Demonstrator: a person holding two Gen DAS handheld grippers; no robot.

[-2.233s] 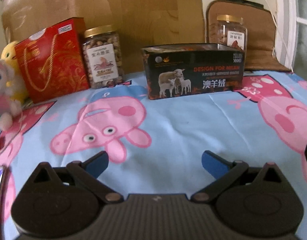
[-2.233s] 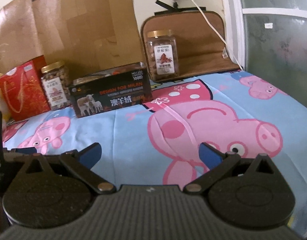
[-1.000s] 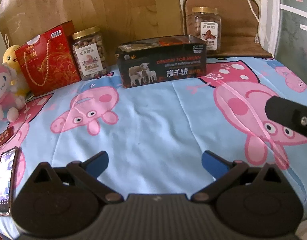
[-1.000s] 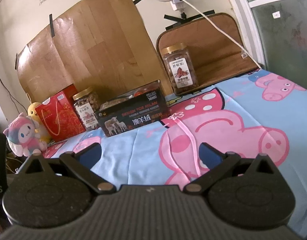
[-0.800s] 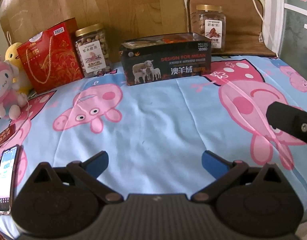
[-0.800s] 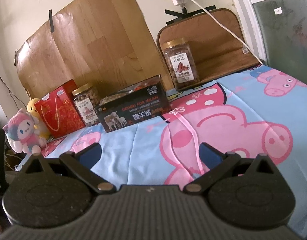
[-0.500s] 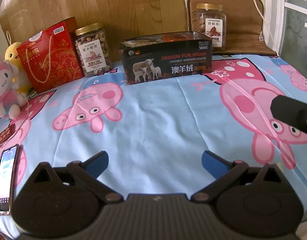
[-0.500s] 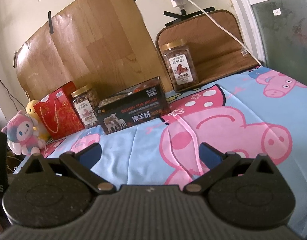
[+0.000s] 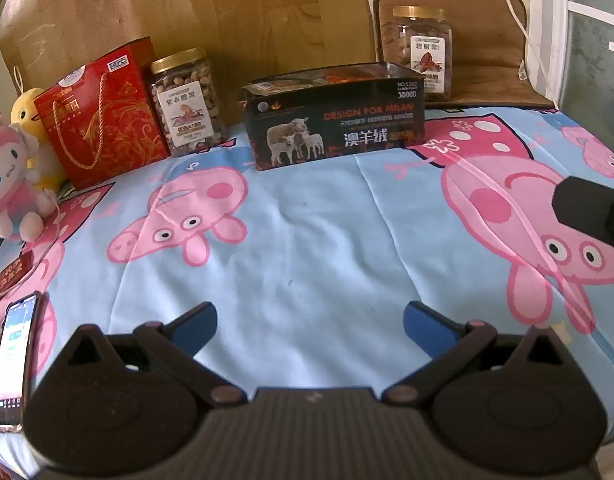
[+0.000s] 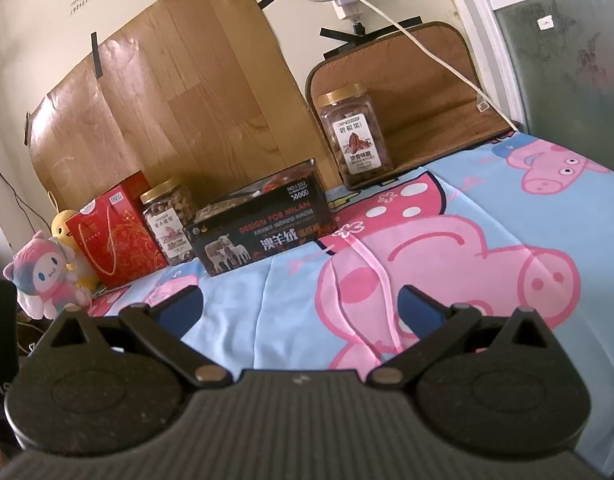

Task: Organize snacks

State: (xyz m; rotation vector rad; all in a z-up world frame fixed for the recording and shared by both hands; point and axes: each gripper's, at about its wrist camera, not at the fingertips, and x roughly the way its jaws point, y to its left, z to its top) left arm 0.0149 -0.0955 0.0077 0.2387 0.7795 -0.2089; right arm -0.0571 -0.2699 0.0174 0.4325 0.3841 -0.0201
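Note:
A black box printed with sheep holds snack packets and stands at the back of the bed. Left of it stand a round nut jar and a red gift box. A square nut jar stands further right, against a brown pad. My left gripper is open and empty over the near sheet. My right gripper is open and empty too, well short of the box. Part of the right gripper's body shows at the left wrist view's right edge.
The bed is covered by a blue cartoon-pig sheet. Plush toys sit at the far left. A phone and a small red packet lie near the left edge. A wood-pattern board leans behind, and a white cable hangs at the right.
Both grippers have pulled back from the snack row since 2.2 s ago, widening the view; over the last half second they barely shift. Both stay open and empty.

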